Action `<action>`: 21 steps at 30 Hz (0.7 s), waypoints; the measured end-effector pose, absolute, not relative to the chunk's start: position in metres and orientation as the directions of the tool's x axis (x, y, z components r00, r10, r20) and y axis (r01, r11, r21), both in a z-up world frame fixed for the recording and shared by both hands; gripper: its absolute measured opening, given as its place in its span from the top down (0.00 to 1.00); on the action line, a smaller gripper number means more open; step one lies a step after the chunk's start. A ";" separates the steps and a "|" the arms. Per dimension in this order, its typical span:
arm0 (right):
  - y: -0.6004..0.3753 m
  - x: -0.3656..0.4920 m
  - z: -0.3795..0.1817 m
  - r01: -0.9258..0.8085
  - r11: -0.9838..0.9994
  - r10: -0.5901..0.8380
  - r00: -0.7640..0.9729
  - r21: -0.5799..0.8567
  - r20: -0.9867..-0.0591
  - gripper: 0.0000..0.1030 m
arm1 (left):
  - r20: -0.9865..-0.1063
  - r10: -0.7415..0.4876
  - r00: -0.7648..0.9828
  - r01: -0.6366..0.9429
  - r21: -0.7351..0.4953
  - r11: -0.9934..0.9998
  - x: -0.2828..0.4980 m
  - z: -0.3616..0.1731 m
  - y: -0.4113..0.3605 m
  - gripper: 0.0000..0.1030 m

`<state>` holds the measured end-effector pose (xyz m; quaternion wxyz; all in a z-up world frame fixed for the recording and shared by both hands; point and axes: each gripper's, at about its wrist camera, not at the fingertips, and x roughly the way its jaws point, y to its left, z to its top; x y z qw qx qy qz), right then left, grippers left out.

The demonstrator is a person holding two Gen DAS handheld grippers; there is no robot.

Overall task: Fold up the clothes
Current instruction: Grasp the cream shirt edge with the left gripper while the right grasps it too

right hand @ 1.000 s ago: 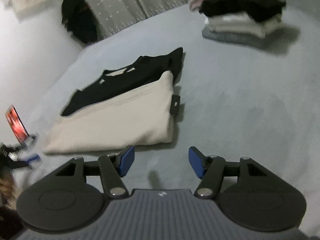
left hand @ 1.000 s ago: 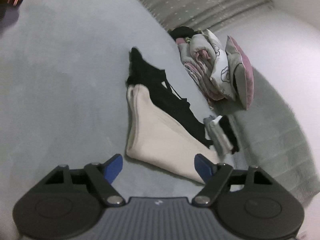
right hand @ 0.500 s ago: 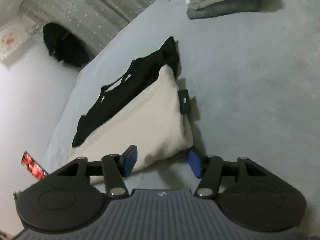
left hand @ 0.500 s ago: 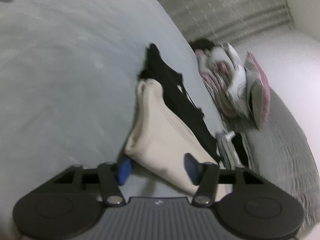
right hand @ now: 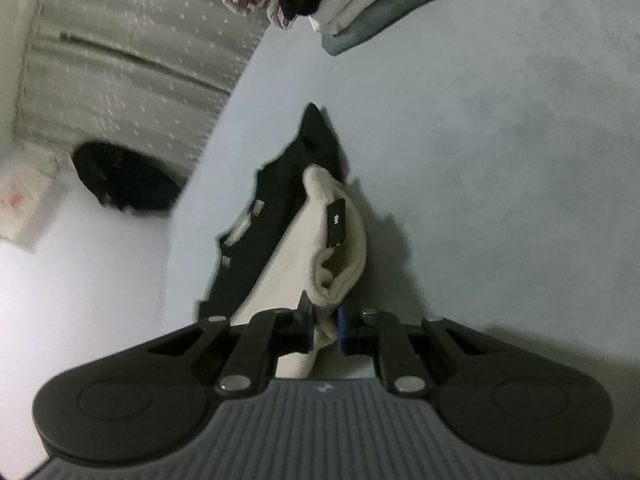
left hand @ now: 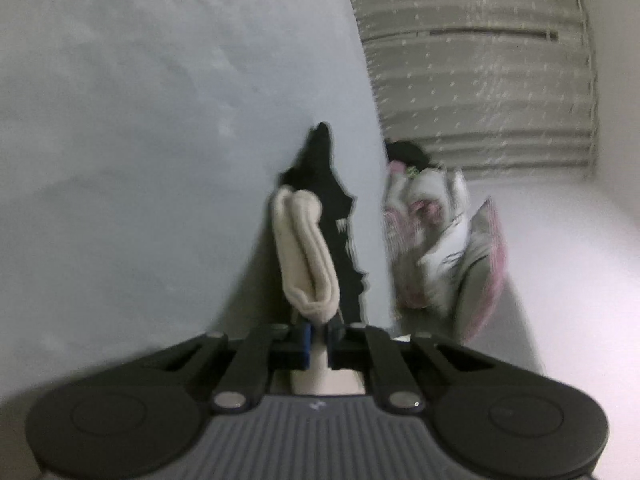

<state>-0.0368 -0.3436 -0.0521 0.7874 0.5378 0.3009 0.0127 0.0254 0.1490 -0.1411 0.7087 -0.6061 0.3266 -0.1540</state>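
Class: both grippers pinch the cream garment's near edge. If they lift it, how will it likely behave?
The cream garment looks soft and thick; it will probably sag between the left gripper and right gripper. Its folded layers gape, so may slip apart. The black garment beside it might drag along.

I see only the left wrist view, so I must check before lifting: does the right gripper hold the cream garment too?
Observer: Yes. The right gripper has its jaws shut on a corner of the cream garment.
Operator: Is any label on that side?
Observer: A black tag sits on the cream fold, just beyond the gripper.
Operator: Where is the folded stack?
Observer: The stack lies far ahead of the gripper, apart from the garment.
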 end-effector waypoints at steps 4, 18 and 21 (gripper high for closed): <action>-0.350 -0.031 -0.042 0.285 0.316 0.368 0.843 0.905 -0.393 0.87 | -0.199 -0.610 0.767 -0.160 -0.980 0.118 0.038 -0.130 0.145 0.94; -0.370 0.059 -0.013 0.265 0.201 0.307 0.897 0.943 -0.318 0.87 | -0.172 -0.540 0.824 -0.137 -0.985 0.104 0.131 -0.095 0.118 0.94; -0.374 0.082 -0.018 0.274 0.191 0.293 0.901 0.943 -0.321 0.87 | -0.191 -0.526 0.829 -0.154 -0.981 0.115 0.150 -0.099 0.119 0.94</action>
